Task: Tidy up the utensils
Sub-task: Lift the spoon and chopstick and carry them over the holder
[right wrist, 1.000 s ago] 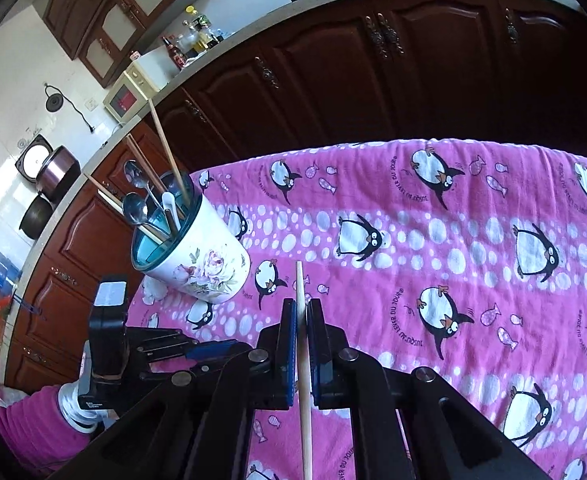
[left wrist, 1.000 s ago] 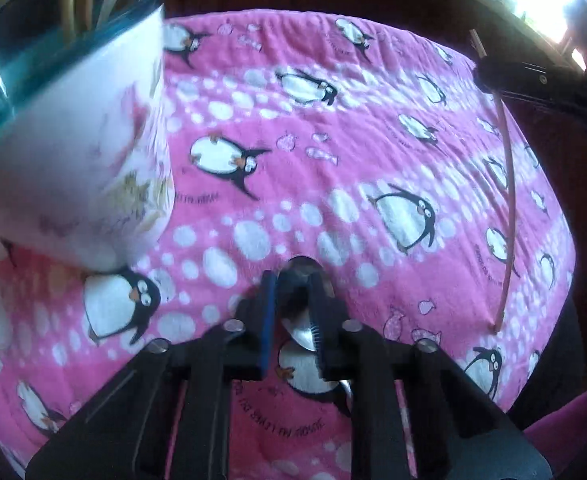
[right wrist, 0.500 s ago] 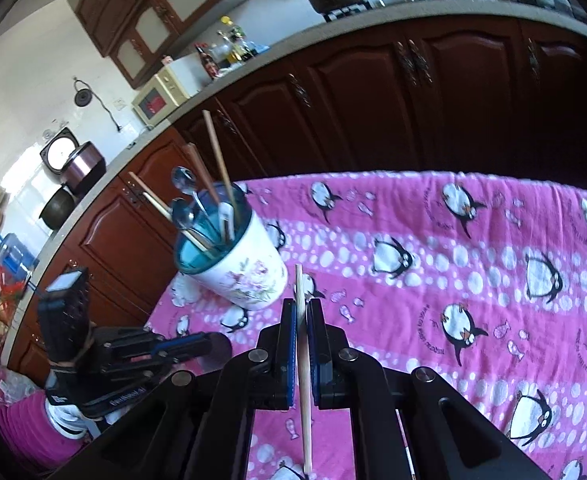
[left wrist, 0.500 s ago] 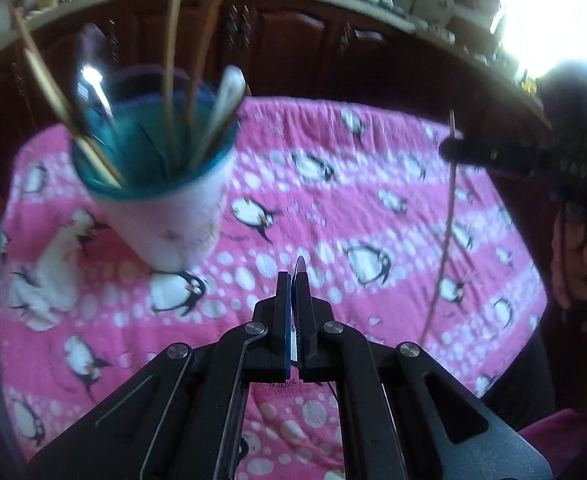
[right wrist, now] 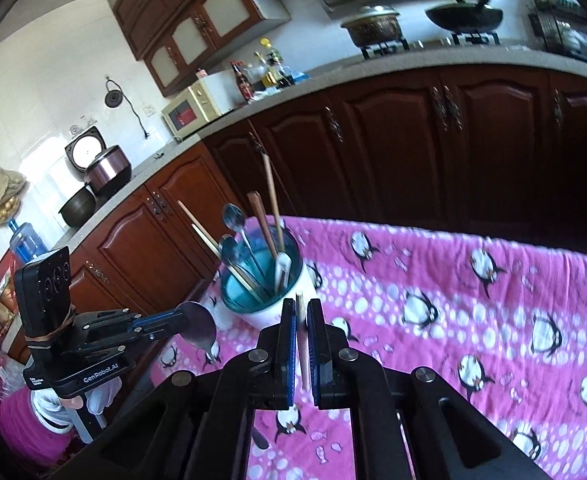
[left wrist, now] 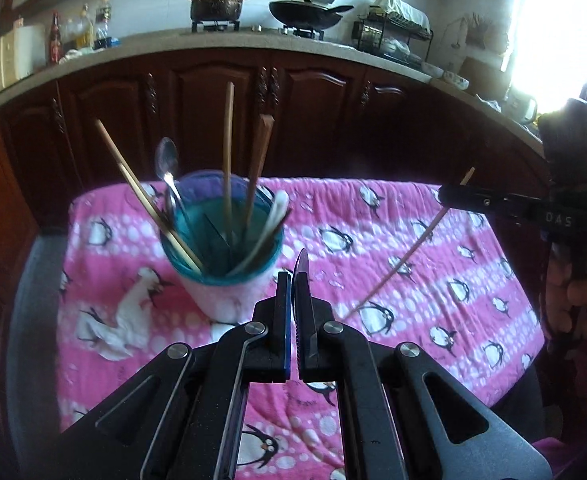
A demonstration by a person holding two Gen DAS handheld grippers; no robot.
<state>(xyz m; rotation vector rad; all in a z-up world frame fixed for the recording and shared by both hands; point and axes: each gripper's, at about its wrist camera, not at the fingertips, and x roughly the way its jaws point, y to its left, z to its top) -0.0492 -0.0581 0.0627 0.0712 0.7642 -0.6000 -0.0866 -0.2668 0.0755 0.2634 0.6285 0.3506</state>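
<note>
Left gripper [left wrist: 292, 280] fingers clamped on shiny metal spoon [right wrist: 197, 322], bowl edge-on in left wrist view, raised above bench, just beside white floral cup with teal inside [left wrist: 223, 276]. Cup stands on pink penguin-print cloth [left wrist: 413, 280], holding wooden chopsticks [left wrist: 227, 160], metal spoons, white utensil. Right gripper [right wrist: 301, 312] fingers closed on pale wooden chopstick [left wrist: 397, 268], held slanted above cloth, right of cup. Crumpled white tissue, possibly, lies near cup base [left wrist: 121, 320].

Penguin blanket [left wrist: 433, 280] bears cup [left wrist: 229, 300] (upright).
</note>
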